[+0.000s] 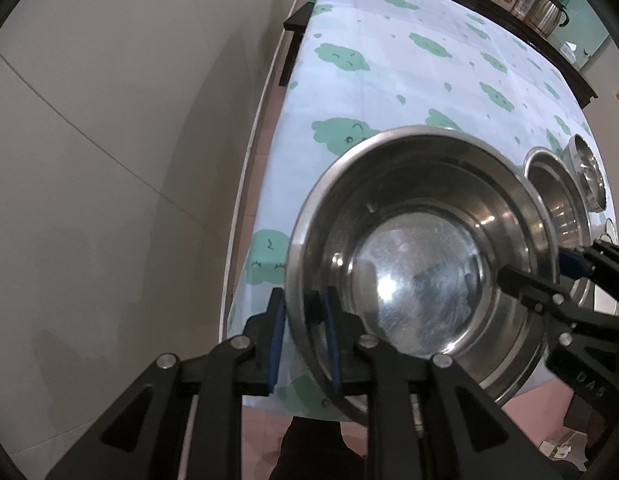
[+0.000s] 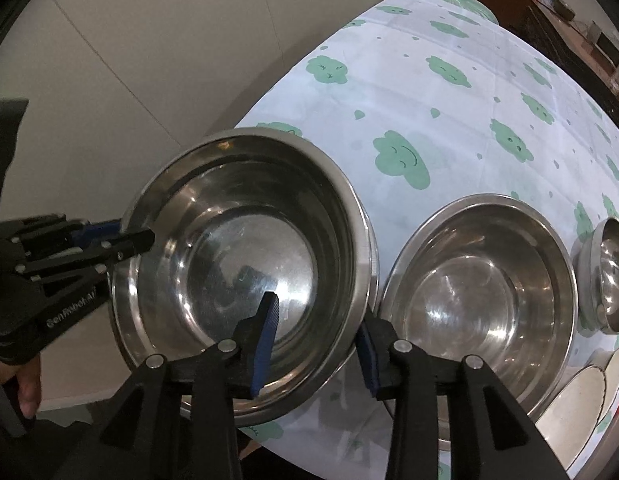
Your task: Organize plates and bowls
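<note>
So there's a big steel bowl (image 2: 245,264) sitting near the corner of a table covered with a pale blue tablecloth (image 2: 449,120) printed with green smiley clouds, and both grippers are straddling its rim from opposite sides. The left gripper (image 1: 303,336) has one blue pad outside the wall and one inside; the gap is narrow, but I honestly can't tell if the pads are pressing on the metal or just sitting beside it. The right gripper (image 2: 317,344) is more obvious: its jaws are spread around the rim on the near side, with clear space between each blue pad and the steel, so it isn't pinching anything. Just to the right of the big bowl is a second steel bowl (image 2: 477,312), a bit smaller, rims nearly touching. Past that there's a small steel bowl (image 2: 609,276), and at the lower right edge a white plate (image 2: 577,400) peeks in. Far end of the room in the left wrist view: a dark counter with a steel kettle (image 1: 549,12). A hand (image 2: 27,384) shows on the left tool's handle.
</note>
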